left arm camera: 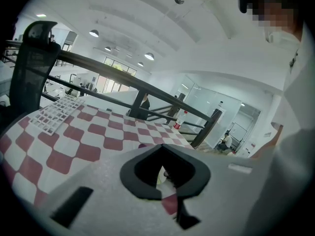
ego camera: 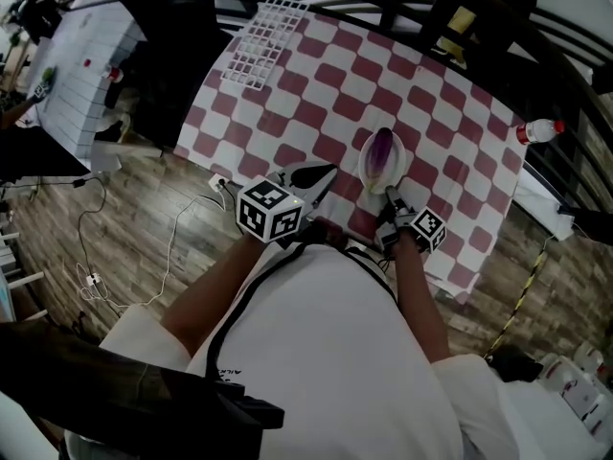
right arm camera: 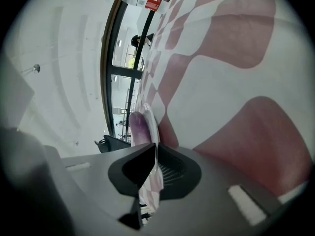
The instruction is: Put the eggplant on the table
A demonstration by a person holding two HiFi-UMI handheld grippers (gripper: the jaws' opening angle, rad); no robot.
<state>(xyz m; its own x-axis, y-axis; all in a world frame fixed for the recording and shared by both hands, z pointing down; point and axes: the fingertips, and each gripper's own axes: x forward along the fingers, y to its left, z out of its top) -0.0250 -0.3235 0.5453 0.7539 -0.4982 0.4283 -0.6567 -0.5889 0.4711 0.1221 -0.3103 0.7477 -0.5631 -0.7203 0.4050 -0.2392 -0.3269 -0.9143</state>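
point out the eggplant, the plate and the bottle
eggplant (ego camera: 383, 149), head view, middle of its purple body
plate (ego camera: 364, 166), head view, bare left rim
bottle (ego camera: 536, 132), head view, middle of its clear body

Both bare forearms reach forward from short white sleeves, the left forearm angled in from the left and the right forearm running nearly straight ahead. The left hand-held gripper points forward and somewhat down over the tabletop, its jaws drawn together with nothing between them. The right hand-held gripper, just beside it and also tilted down, has its jaws pinched on the near rim of a plate. Each gripper's marker cube faces upward.
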